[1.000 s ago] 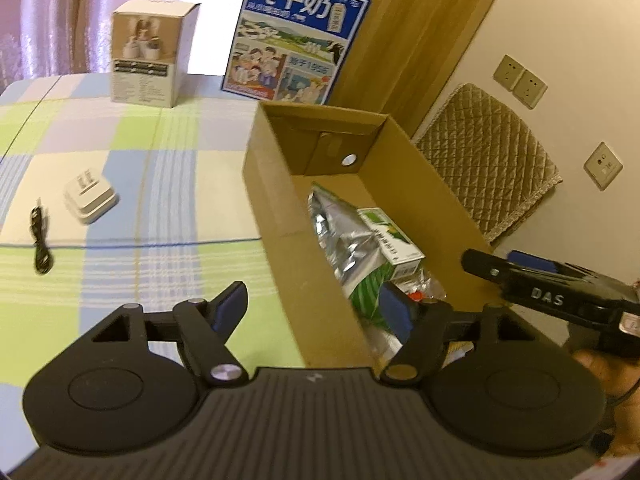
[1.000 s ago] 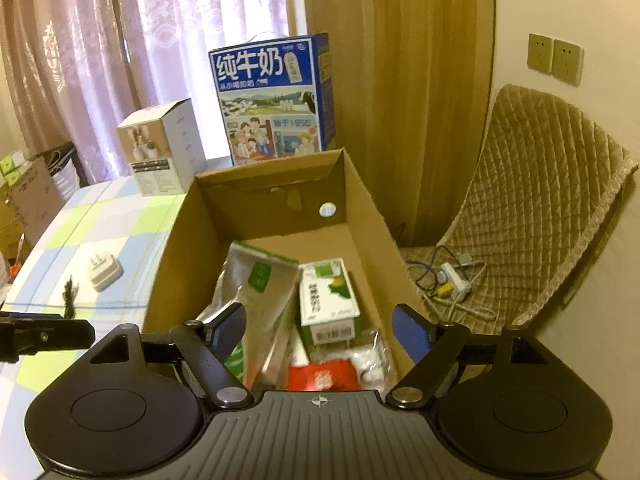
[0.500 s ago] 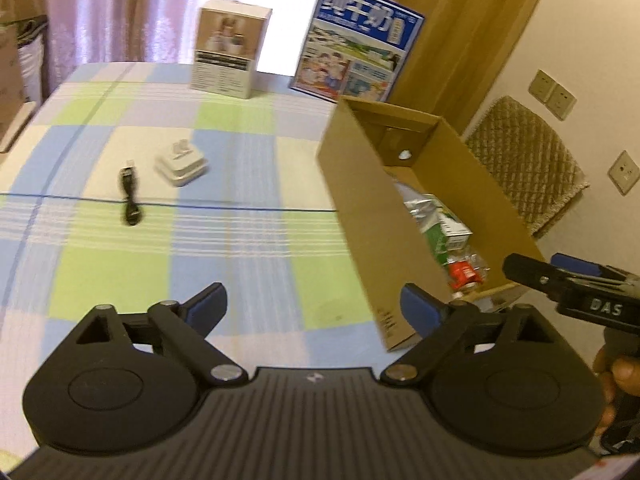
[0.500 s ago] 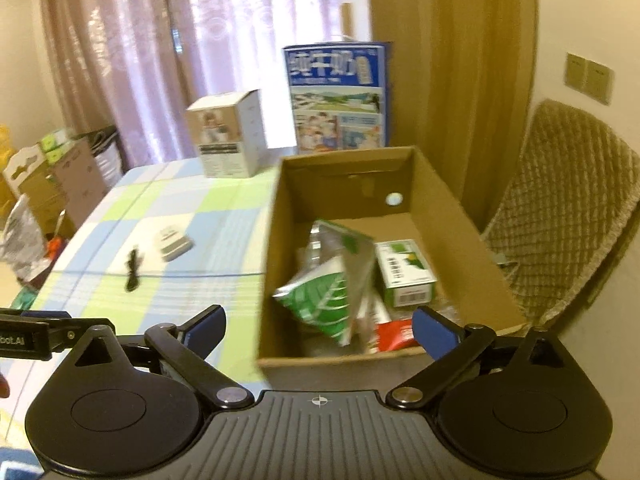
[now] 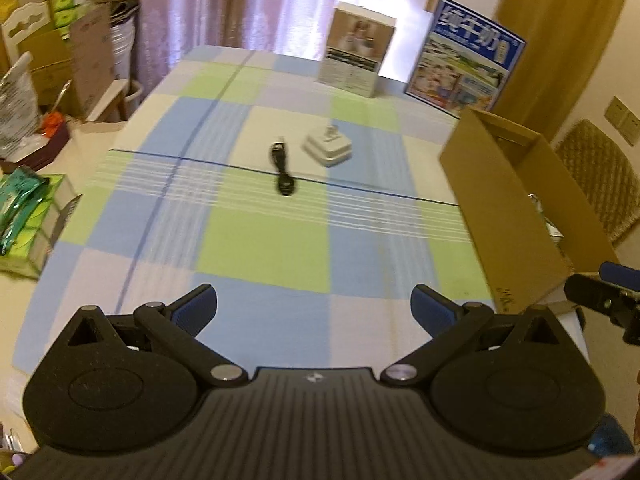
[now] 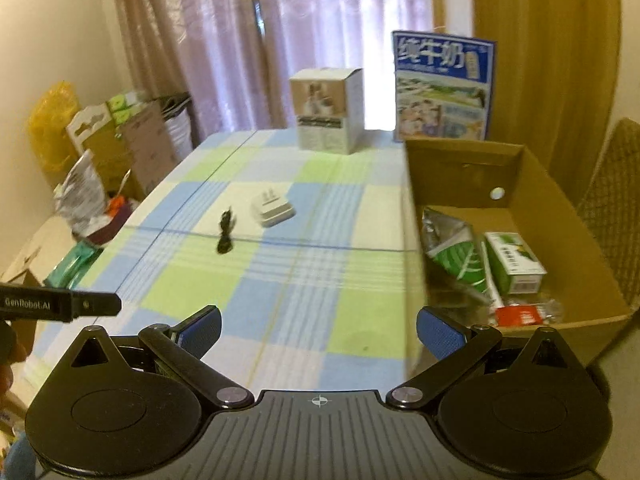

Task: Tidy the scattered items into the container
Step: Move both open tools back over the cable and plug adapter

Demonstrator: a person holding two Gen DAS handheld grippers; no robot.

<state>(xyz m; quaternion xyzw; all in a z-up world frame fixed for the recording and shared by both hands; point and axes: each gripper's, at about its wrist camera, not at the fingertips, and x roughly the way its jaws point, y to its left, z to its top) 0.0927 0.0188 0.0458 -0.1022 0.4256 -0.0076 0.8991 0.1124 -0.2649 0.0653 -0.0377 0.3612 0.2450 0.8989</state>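
A: Right, both of your claws are empty. The left claw (image 5: 314, 306) is opening with nothing between its blue pads, and the right claw (image 6: 318, 326) has its jaws spread wide over bare cloth.

B: So what is left to collect?

A: Two things, by my reading. The white charger (image 5: 328, 148) and the black cable (image 5: 282, 170) lie just beside each other toward the far middle of the checked surface (image 5: 260, 256). The cardboard box (image 6: 592, 264) stands at the right edge, already holding a green packet (image 6: 460, 258), a small green carton (image 6: 516, 262) and a red wrapper (image 6: 520, 314).

B: Which should you take first?

A: I would send your left claw to the cable and your right to the charger, since the charger sits nearer the box.

B: Any cautions?

A: Come down on the charger across its flat sides, clear of the prongs on top. The cable is thin and limp, so close on its bundled near end, low against the cloth. Lift each clear of the near box wall before you let go.
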